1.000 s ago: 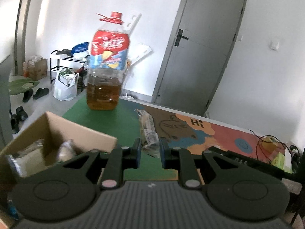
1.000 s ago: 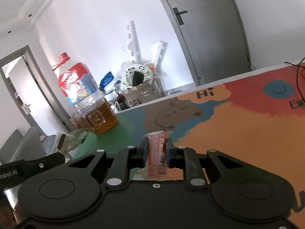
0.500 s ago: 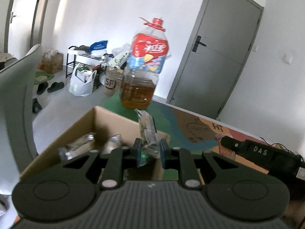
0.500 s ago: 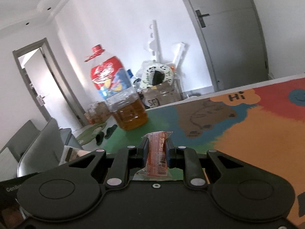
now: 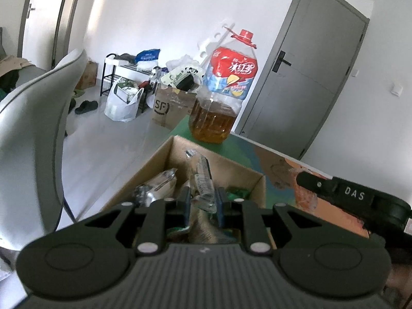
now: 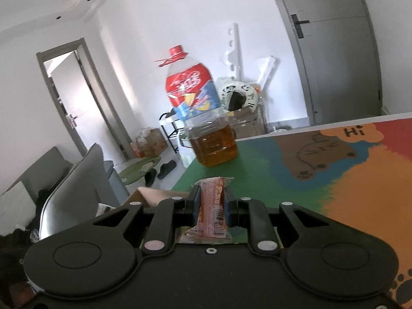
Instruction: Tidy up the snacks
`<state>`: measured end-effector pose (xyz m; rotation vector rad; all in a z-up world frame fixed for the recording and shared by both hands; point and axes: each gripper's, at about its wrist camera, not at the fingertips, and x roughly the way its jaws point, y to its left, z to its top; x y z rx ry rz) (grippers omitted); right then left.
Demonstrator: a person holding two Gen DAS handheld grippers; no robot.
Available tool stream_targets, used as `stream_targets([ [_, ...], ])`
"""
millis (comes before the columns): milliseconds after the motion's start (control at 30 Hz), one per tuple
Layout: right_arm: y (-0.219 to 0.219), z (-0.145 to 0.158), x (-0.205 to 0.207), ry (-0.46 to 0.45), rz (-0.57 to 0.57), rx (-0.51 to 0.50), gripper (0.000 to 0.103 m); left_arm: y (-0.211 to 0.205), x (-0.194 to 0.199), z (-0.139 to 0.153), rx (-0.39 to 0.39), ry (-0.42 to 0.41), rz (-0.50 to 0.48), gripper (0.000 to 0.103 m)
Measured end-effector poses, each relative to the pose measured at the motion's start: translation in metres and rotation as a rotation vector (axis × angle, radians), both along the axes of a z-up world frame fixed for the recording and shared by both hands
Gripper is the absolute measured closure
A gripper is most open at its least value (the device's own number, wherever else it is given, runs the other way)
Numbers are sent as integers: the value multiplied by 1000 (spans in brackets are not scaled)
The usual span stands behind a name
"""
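My left gripper is shut on a clear-wrapped snack and holds it over the open cardboard box, which has several wrapped snacks inside. My right gripper is shut on an orange snack packet above the green part of the mat. A corner of the box shows just left of it. The right gripper's body appears at the right of the left wrist view.
A large bottle of amber liquid stands on the green table corner beyond the box. A grey chair is at the table's left. The colourful mat stretches right. Bags and boxes sit on the floor by the wall.
Both grippers have swung left toward the box. The left one with its snack now hangs over the box opening; the right one has come close to the box's edge.
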<state>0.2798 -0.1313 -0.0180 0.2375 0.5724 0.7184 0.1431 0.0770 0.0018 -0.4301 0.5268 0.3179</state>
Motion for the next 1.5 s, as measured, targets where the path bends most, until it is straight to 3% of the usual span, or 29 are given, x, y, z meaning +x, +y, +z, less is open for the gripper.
stream_targets([
  [533,40,10,-25,-15,98,-10,83,24,-23,-2,-37,17,48,62],
  [600,45,10,-27,-16,108,-10,78,25,-26,-2,-35,18,56,57],
  [667,48,12,-29,-27,102,-20,65,26,-28,-2,-32,17,63,51],
  [800,48,14,-33,-36,94,-24,60,27,-33,0,-17,8,71,39],
  [967,41,14,-39,-39,60,-30,44,26,-36,1,-7,-7,64,23],
  [1167,24,12,-48,-29,26,-38,32,22,-39,3,-5,-12,45,14],
  [1500,-12,20,-66,-44,-47,-58,11,9,-43,14,26,-8,-13,7],
])
